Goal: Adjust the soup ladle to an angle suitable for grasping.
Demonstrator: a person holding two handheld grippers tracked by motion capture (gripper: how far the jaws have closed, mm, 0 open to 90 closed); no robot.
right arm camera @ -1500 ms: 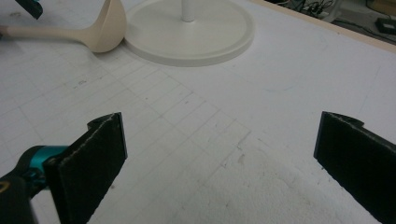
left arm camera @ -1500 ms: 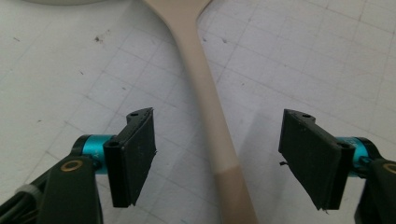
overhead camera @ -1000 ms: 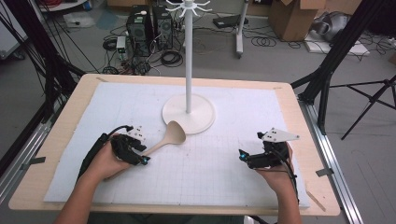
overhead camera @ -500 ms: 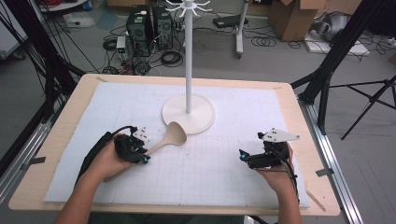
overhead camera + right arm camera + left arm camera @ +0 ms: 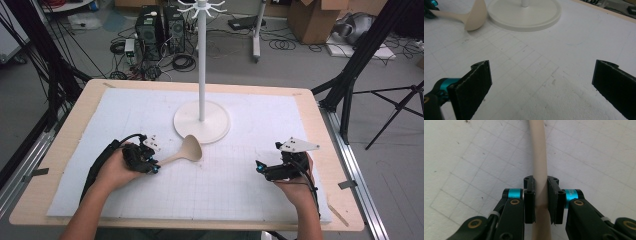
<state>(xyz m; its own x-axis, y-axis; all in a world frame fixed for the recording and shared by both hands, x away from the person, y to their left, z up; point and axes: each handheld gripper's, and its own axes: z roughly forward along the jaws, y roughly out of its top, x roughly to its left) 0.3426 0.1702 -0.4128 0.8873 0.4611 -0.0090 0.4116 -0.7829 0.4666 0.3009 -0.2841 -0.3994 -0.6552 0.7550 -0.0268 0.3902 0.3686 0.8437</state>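
— What's the latest on my left side?

— My left gripper [image 5: 150, 161] has just been closing its jaws, and in the left gripper view the two black pads now press on either side of the spoon [image 5: 539, 165] handle. A second ago they stood apart around it; now it is a firm clamp. The hand itself hasn't shifted.

— So where's the spoon?

— Lying flat on the counter [image 5: 60, 165], handle towards my left hand, bowl just in front of the round base of the stand [image 5: 202, 120]. I can't tell whether bowl and base touch.

— What does the grip buy us?

— I'd judge the pick-up is the step in hand: grasp made, lift not yet begun. The hooks at the top of the stand suggest hanging the spoon there, though that's my reading.

— And the right?

— My right gripper [image 5: 261, 167] rests on the mat [image 5: 250, 200] with jaws wide apart and nothing between them.

— What are we handling?

— The spoon looks like smooth matte beige plastic or wood: a slim rounded handle and a shallow oval bowl. The stand is glossy white, a thin pole on a flat disc. The mat is a white foam-like sheet with a faint grid, slightly pitted. The pads look rubbery, so the round handle shouldn't roll much, I'd guess.
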